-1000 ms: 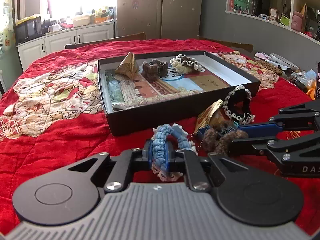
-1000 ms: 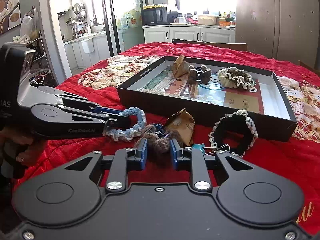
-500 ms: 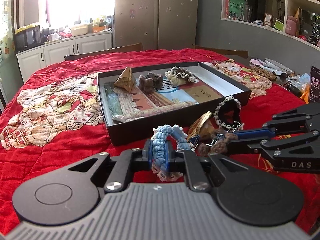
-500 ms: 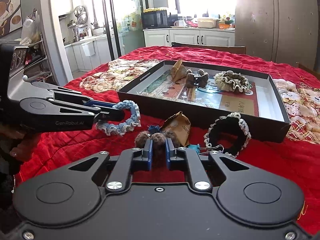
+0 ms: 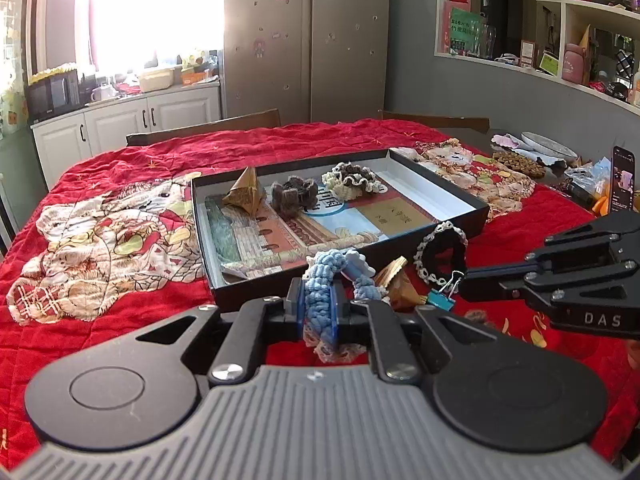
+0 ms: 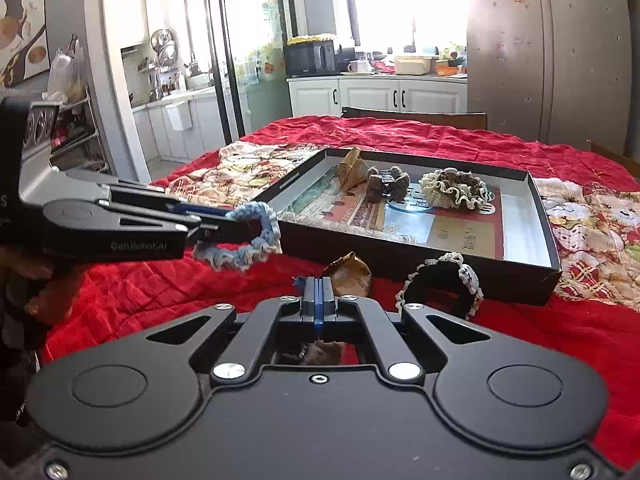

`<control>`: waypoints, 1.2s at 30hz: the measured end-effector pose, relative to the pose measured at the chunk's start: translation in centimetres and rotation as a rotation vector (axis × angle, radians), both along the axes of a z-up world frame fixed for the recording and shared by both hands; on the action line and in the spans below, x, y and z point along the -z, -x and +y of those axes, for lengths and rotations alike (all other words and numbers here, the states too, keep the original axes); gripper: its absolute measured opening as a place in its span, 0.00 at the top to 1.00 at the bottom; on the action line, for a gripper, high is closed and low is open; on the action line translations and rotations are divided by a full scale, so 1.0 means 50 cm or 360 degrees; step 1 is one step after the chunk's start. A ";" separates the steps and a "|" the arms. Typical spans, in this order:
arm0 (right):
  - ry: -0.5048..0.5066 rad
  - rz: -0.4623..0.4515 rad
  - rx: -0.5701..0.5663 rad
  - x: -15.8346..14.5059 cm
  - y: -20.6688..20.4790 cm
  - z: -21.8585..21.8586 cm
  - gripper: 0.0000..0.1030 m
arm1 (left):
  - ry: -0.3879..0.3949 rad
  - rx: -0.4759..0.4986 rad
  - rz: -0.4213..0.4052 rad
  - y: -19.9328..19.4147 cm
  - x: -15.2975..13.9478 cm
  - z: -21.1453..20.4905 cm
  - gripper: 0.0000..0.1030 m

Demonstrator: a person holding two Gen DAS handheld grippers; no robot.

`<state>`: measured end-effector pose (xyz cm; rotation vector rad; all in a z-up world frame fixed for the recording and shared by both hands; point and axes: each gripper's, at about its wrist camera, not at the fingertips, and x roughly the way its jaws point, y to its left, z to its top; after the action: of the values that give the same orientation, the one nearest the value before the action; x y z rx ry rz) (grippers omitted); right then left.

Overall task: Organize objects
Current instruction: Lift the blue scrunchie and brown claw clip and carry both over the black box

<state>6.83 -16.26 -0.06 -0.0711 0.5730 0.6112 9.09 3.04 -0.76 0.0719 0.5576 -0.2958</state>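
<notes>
My left gripper is shut on a blue crocheted scrunchie and holds it above the red cloth in front of the black box. The right wrist view shows that left gripper with the scrunchie dangling from its tips. My right gripper is shut with its pads pressed together. A brown fuzzy piece shows beneath its fingers; I cannot tell whether it is held. A teal binder clip lies at the right gripper's tips, its wire handle reaching them.
On the cloth by the box front lie a brown paper packet and a black scrunchie with white edging. Inside the box are a folded paper pyramid, a brown fuzzy scrunchie and a cream ruffled one. A phone stands far right.
The right jaws closed from either side of the brown fuzzy piece until the pads met. Both grippers rose a little; the left kept its hold on the blue scrunchie.
</notes>
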 end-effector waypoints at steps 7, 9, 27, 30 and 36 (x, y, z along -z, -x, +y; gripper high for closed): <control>-0.0033 0.0069 -0.0025 0.014 0.001 -0.002 0.54 | 0.0004 -0.0010 0.0018 -0.001 0.002 0.002 0.86; -0.0012 0.0061 -0.0053 0.019 0.006 0.006 0.52 | 0.0006 -0.0009 0.0019 -0.001 0.003 0.003 0.86; 0.0011 0.0052 -0.0048 0.015 -0.017 0.015 0.67 | 0.0007 -0.0012 0.0000 -0.014 -0.002 0.000 0.86; 0.0005 -0.0008 -0.0023 -0.012 -0.029 0.011 0.67 | 0.0009 -0.0016 -0.0015 -0.029 -0.011 -0.001 0.86; 0.0000 -0.0073 0.0027 -0.047 -0.081 0.010 0.67 | 0.0020 -0.0047 -0.0029 -0.079 -0.029 -0.002 0.86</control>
<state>10.87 -15.74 2.30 -0.0800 0.5286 0.5914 13.03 2.93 0.67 0.0539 0.5384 -0.2696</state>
